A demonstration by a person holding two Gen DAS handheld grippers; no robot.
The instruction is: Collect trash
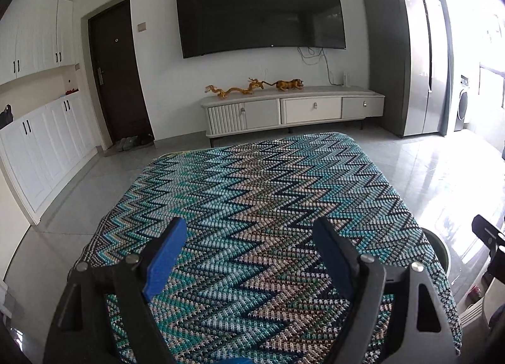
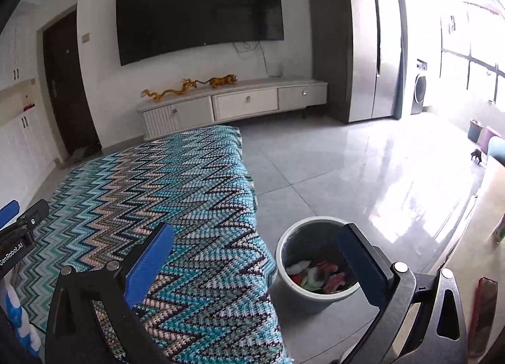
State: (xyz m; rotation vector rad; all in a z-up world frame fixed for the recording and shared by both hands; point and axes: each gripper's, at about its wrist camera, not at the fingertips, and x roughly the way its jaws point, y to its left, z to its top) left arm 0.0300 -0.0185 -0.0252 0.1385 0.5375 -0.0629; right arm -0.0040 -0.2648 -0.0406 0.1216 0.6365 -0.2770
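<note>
Blue-padded, your left gripper (image 1: 249, 236) sits with its fingers spread wide apart, nothing between them, hovering over the zigzag-knit cover (image 1: 252, 206) in teal, tan and navy that drapes the table. Your right gripper (image 2: 257, 242) is likewise spread wide and holding nothing; its left finger is over the cover's (image 2: 176, 190) edge and its right finger is over the trash bin (image 2: 285, 269).

That bin is grey, round and upright on the grey tiled floor (image 2: 331, 168), just beside the draped edge of the cover. Inside it lies the trash (image 2: 315, 275): crumpled bits in white, red, green and pink, too blurred to name singly. From the left wrist only a sliver of the bin's rim (image 1: 440, 247) shows past the cover's right edge.

In the right wrist view your left gripper's finger tip (image 2: 9, 211) shows at the far left. In the left wrist view part of your right gripper (image 1: 487, 234) shows at the right edge.

Against the far wall: wall-mounted TV (image 1: 258, 10), white TV cabinet (image 1: 293, 108) with a golden dragon figurine (image 1: 233, 89) and a golden tiger figurine (image 1: 288, 83) on top. Grey refrigerator (image 1: 407, 57) to its right, washing machine (image 2: 419, 89) beyond it, dark door (image 1: 116, 73) at the left.
</note>
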